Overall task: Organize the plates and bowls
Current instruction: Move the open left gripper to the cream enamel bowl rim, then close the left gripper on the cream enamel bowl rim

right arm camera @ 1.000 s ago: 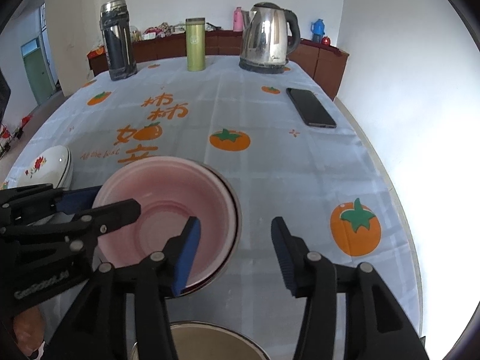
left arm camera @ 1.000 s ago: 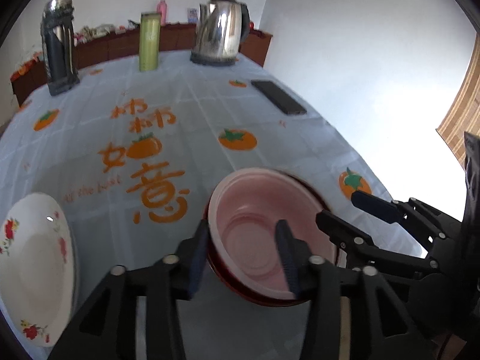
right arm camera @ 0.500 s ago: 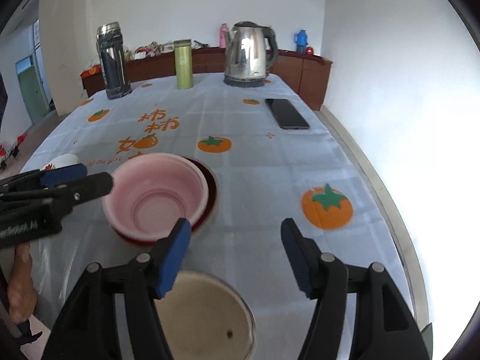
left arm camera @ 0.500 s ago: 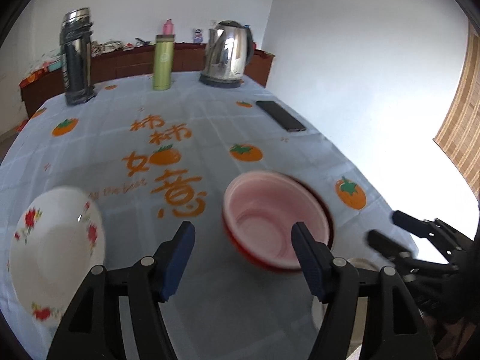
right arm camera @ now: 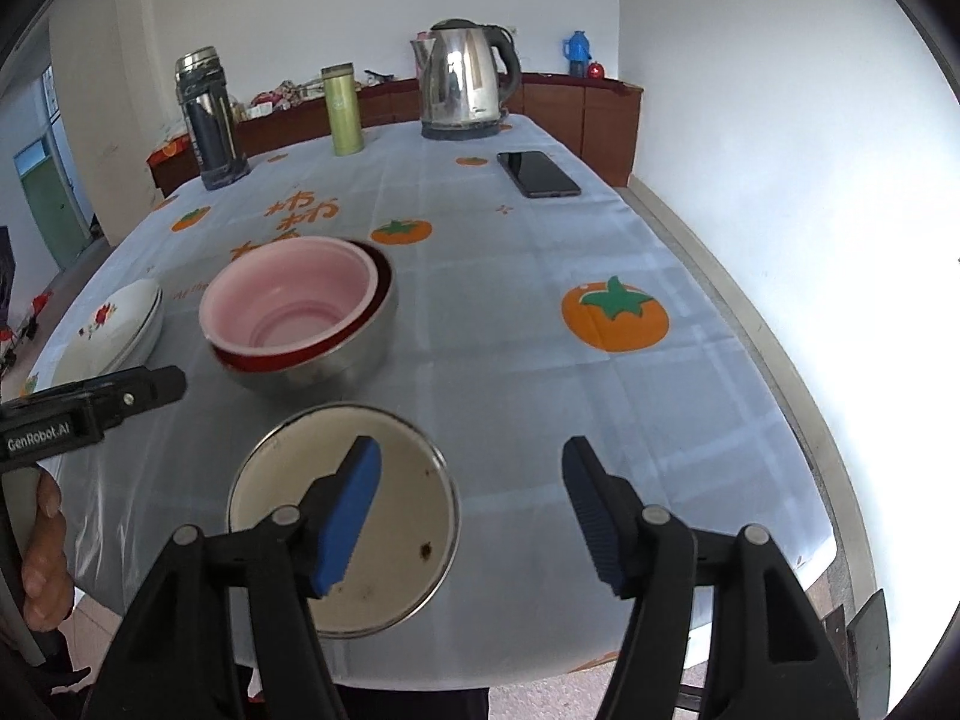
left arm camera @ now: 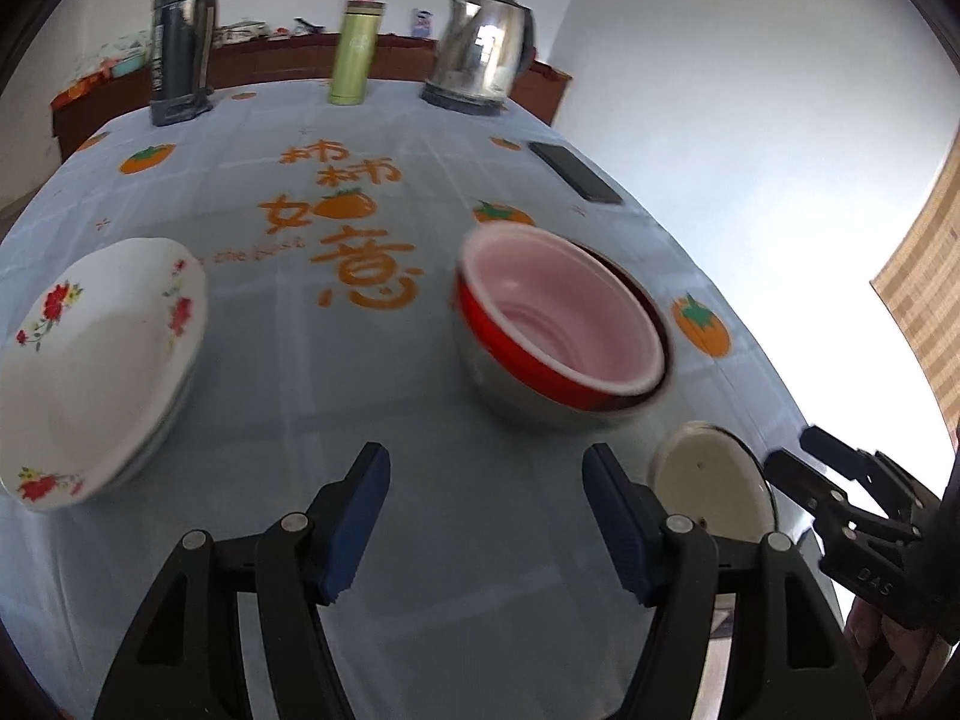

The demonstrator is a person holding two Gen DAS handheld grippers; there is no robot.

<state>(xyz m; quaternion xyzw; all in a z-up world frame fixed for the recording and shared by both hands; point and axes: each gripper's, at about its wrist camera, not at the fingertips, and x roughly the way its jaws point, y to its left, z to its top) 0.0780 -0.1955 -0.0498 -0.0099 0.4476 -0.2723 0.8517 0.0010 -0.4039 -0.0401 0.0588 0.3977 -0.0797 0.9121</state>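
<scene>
A red bowl with a pink inside (left arm camera: pixel 558 312) sits nested in a steel bowl (right arm camera: pixel 336 354) at mid-table; it also shows in the right wrist view (right arm camera: pixel 288 300). White flowered plates (left arm camera: pixel 90 366) are stacked at the left, also in the right wrist view (right arm camera: pixel 114 330). A cream enamel plate with a metal rim (right arm camera: pixel 342 516) lies near the front edge, also in the left wrist view (left arm camera: pixel 711 489). My left gripper (left arm camera: pixel 483 519) is open and empty, short of the bowls. My right gripper (right arm camera: pixel 471 507) is open and empty above the cream plate's right side.
At the far end stand a dark thermos (right arm camera: pixel 207 117), a green flask (right arm camera: pixel 342 108) and a steel kettle (right arm camera: pixel 462 84). A black phone (right arm camera: pixel 537 174) lies at the right. The table's front and right edges (right arm camera: pixel 780 396) are close. A wooden cabinet (right arm camera: pixel 576 114) lines the wall.
Both grippers have pulled back and up from the bowls. The left gripper, earlier straddling the pink bowl's rim, is now clear of it, and its jaws stand wider. The cream plate has come into view.
</scene>
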